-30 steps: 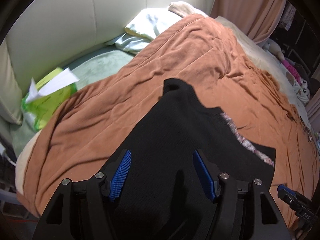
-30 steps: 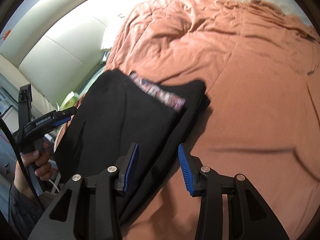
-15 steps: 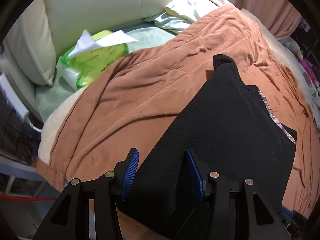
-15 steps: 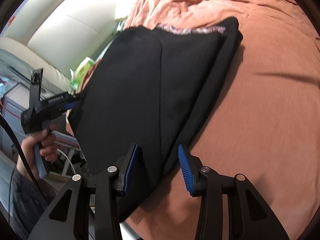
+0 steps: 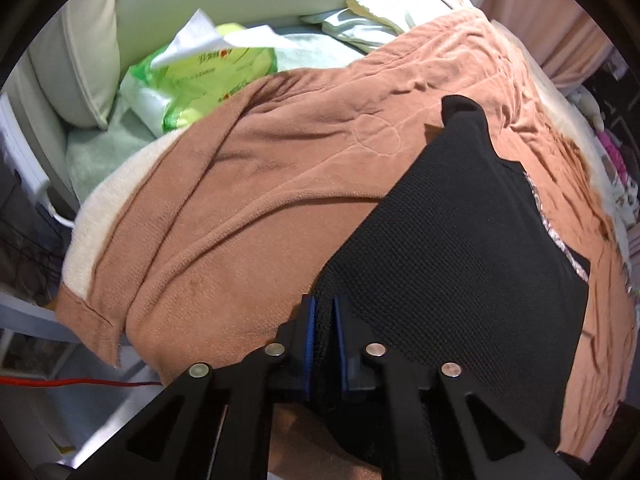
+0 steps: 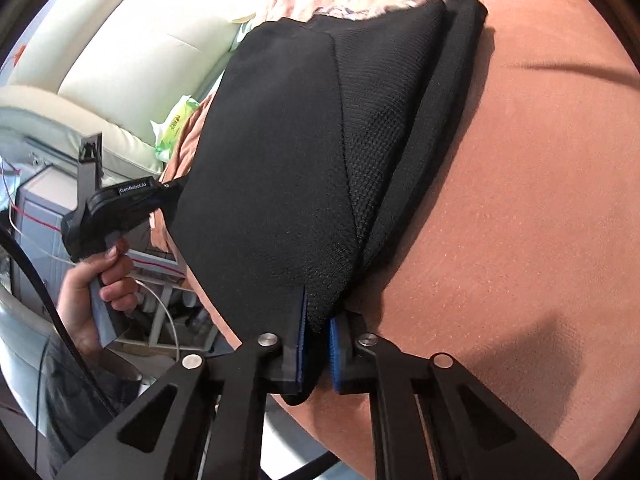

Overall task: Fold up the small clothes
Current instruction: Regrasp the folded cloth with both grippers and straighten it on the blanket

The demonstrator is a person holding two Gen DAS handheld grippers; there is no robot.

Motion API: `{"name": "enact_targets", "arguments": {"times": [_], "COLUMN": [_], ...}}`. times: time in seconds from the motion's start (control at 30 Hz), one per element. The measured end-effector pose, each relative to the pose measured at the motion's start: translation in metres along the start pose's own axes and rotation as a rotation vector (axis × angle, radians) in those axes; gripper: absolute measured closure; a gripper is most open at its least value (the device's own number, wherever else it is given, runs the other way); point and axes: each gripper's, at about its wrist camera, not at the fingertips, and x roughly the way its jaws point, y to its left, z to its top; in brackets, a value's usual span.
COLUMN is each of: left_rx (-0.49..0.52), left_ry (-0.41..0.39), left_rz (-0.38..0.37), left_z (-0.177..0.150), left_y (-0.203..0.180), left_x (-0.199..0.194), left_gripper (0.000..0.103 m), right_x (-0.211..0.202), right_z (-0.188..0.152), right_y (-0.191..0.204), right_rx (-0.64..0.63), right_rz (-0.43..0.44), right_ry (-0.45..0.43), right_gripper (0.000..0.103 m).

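So the bed (image 5: 280, 184) fills most of both views, covered in a rust-brown blanket (image 6: 520, 200) with a cream headboard (image 5: 224, 4) behind it. On top of the blanket lies the black top (image 5: 460, 248), a knit thing with a sparkly trim strip (image 5: 554, 236) along one edge, and its near edge is lifted off the bed. A pale pillow (image 5: 372, 20) sits up by the headboard, and a green tissue pack (image 5: 200, 76) is wedged at the bed's left edge. The left tool (image 5: 323, 320) is clamped on the near left corner of the top, blue pads pinching the fabric. The right tool (image 6: 318, 328) is pinched tight on the near right corner, fabric bunched between its pads. From the right wrist view you can also see a hand (image 6: 92, 280) gripping the left tool's handle.
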Motion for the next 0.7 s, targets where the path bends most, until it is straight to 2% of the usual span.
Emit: {"name": "enact_targets", "arguments": {"times": [0.3, 0.53, 0.6, 0.63, 0.67, 0.7], "left_rx": [-0.023, -0.003, -0.016, -0.019, -0.021, -0.018], "left_ry": [0.041, 0.022, 0.013, 0.01, 0.004, -0.007], "left_rz": [0.082, 0.079, 0.075, 0.07, 0.064, 0.056], "left_z": [-0.005, -0.008, -0.01, -0.009, -0.01, -0.01], "left_y": [0.01, 0.007, 0.006, 0.005, 0.002, -0.001], "left_x": [-0.008, -0.014, -0.019, -0.022, -0.026, -0.032], "left_gripper": [0.096, 0.093, 0.084, 0.08, 0.07, 0.059], "right_x": [-0.002, -0.001, -0.004, -0.005, -0.011, -0.016], "right_z": [-0.004, -0.004, -0.003, -0.002, -0.001, -0.001], "right_y": [0.005, 0.004, 0.003, 0.003, 0.002, 0.003], "right_rx": [-0.003, 0.006, 0.012, 0.014, 0.011, 0.004], "right_rz": [0.001, -0.002, -0.006, -0.004, -0.001, -0.001], "right_ry": [0.003, 0.009, 0.022, 0.022, 0.01, -0.005], "right_gripper": [0.1, 0.095, 0.088, 0.08, 0.066, 0.059]}}
